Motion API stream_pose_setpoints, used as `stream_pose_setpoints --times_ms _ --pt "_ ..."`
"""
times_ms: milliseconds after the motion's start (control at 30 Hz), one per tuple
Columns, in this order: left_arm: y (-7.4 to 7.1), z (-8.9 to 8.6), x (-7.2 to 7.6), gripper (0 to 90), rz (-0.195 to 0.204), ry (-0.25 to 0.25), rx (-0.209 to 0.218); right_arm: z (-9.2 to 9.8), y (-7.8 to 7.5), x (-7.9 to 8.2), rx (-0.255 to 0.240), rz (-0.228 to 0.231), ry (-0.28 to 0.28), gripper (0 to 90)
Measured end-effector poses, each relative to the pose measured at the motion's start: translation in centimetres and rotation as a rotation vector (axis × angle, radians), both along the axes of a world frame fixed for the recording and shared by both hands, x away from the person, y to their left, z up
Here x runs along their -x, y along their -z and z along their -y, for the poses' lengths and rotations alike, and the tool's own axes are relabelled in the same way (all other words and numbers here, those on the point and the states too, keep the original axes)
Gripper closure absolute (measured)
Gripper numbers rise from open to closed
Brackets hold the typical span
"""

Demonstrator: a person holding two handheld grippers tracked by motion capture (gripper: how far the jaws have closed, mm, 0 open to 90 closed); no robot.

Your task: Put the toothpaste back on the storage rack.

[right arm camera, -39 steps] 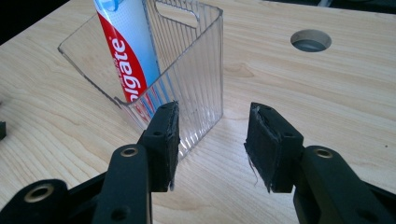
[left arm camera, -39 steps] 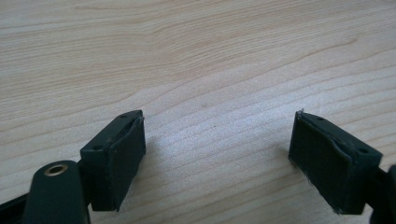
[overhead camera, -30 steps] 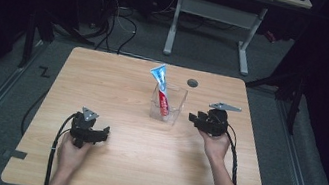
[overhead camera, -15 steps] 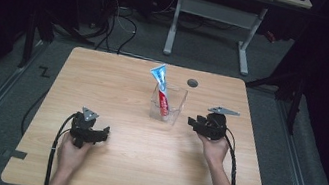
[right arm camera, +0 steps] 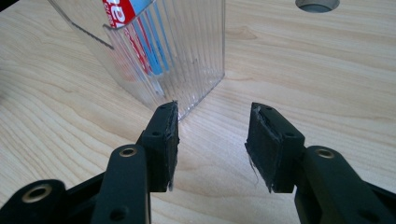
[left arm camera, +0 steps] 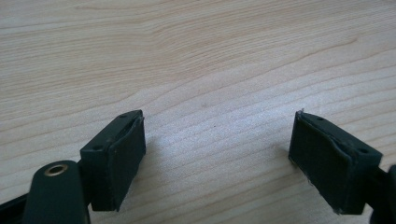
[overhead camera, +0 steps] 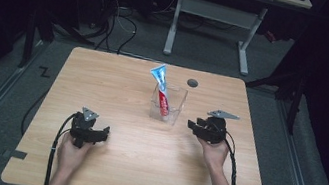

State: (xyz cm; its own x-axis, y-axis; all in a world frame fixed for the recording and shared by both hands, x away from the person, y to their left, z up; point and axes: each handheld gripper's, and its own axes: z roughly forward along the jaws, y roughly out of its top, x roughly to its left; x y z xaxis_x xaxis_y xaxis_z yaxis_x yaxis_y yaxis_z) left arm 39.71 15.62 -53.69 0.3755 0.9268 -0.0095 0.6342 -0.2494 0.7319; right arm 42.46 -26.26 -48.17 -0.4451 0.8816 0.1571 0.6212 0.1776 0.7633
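A clear ribbed plastic cup [overhead camera: 168, 104] stands upright near the middle of the wooden table [overhead camera: 119, 80], and a red, white and blue toothpaste tube [overhead camera: 161, 88] leans inside it with its flat end up. My right gripper [overhead camera: 193, 126] hovers just right of the cup, jaws open and empty; in the right gripper view the cup [right arm camera: 168, 56] with the tube [right arm camera: 133, 23] sits just beyond my right gripper [right arm camera: 212, 140]. My left gripper [overhead camera: 104, 133] rests low at the front left, open, with bare wood between its jaws [left arm camera: 217, 140].
A round cable hole [overhead camera: 192, 83] lies in the table behind the cup, also seen as the hole [right arm camera: 317, 4] in the right gripper view. Cables trail from both grippers toward the front edge. A white desk frame [overhead camera: 213, 17] stands on the floor beyond the table.
My right gripper has drifted slightly toward the front of the table, away from the cup. The left gripper, cup and tube have stayed put.
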Motion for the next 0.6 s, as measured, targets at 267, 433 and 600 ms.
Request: stream_pose_setpoints --times_ms 267,433,600 --pt "0.0 0.0 0.0 19.0 0.0 0.0 0.0 0.7 0.8 1.2 -0.008 0.009 0.024 53.7" --pt "0.0 0.0 0.0 19.0 0.0 0.0 -0.001 1.2 1.3 1.8 -0.012 0.003 0.037 53.7" --pt "0.0 0.0 0.0 19.0 0.001 0.001 -0.002 1.5 1.8 2.2 -0.018 -0.001 0.049 53.7"
